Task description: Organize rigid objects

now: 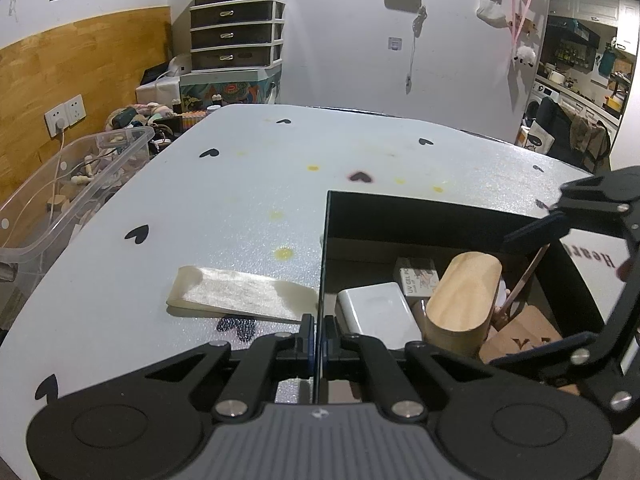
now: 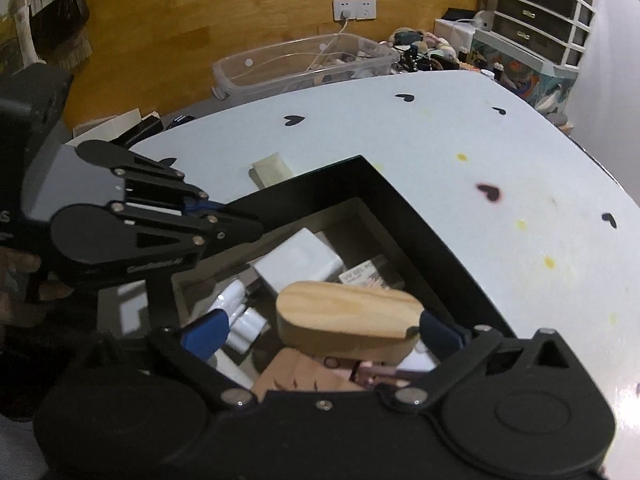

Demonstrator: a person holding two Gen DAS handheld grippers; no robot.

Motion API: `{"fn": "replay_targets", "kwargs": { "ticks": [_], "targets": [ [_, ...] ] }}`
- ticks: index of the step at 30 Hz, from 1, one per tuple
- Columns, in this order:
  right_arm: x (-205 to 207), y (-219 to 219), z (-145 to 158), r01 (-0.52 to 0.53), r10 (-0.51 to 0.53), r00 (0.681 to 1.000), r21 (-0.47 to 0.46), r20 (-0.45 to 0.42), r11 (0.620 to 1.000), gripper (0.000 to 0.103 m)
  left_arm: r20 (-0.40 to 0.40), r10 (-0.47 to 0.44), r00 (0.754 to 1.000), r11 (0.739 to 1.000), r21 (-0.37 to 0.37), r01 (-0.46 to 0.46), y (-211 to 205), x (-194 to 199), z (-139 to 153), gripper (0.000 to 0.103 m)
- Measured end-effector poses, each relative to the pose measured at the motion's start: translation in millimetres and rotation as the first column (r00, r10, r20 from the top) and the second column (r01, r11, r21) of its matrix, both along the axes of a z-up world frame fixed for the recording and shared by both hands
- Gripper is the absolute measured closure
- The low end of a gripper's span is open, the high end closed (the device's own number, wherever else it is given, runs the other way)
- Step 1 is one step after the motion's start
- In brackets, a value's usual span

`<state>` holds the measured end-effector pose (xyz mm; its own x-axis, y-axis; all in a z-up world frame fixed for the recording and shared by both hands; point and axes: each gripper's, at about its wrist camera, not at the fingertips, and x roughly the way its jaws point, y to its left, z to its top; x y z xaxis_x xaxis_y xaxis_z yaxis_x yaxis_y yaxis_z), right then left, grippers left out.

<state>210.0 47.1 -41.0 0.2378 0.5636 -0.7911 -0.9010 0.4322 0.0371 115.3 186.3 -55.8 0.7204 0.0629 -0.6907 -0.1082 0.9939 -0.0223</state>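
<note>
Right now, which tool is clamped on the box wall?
The left tool: its fingers pinch the black box wall. The right tool stands open around the wooden block.

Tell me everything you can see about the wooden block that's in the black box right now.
The wooden block is pale, light-grained wood, an elongated oval with a flat top and smooth rounded sides. It sits inside the black box, above the other items there, tilted rather than level. The right gripper is open around it, one blue pad at its end, the other standing clear. The left gripper is clamped on the box wall.
</note>
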Motion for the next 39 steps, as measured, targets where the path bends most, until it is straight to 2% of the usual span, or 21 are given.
{"fn": "replay_targets", "kwargs": {
  "ticks": [9, 14, 31, 35, 39],
  "targets": [
    [-9.9, -19.9, 12.6, 0.087, -0.088, 0.996, 0.039, 0.015, 0.995, 0.0, 0.001, 0.0, 1.0, 1.0, 0.003, 0.0, -0.2, -0.3, 0.2, 0.101],
    [-20.3, -35.6, 17.4, 0.166, -0.173, 0.983, 0.112, 0.055, 0.98, 0.0, 0.0, -0.005, 1.0, 1.0, 0.013, 0.005, 0.2, -0.5, 0.5, 0.101],
    [-72.4, -69.2, 31.9, 0.396, -0.436, 0.896, 0.291, 0.087, 0.871, 0.0, 0.006, -0.027, 1.0, 1.0, 0.006, 0.027, 1.9, -1.1, 0.9, 0.1],
    [-87.3, -72.3, 33.4, 0.432, -0.485, 0.868, 0.318, 0.105, 0.844, 0.0, 0.041, -0.035, 0.999, 0.999, 0.03, 0.033, -1.8, -10.2, 12.3, 0.098],
    [-101.0, -77.8, 34.4, 0.471, -0.537, 0.836, 0.353, 0.114, 0.808, 0.0, 0.096, -0.046, 0.994, 0.998, 0.046, 0.041, -8.5, -29.9, 28.7, 0.086]
  ]
}}
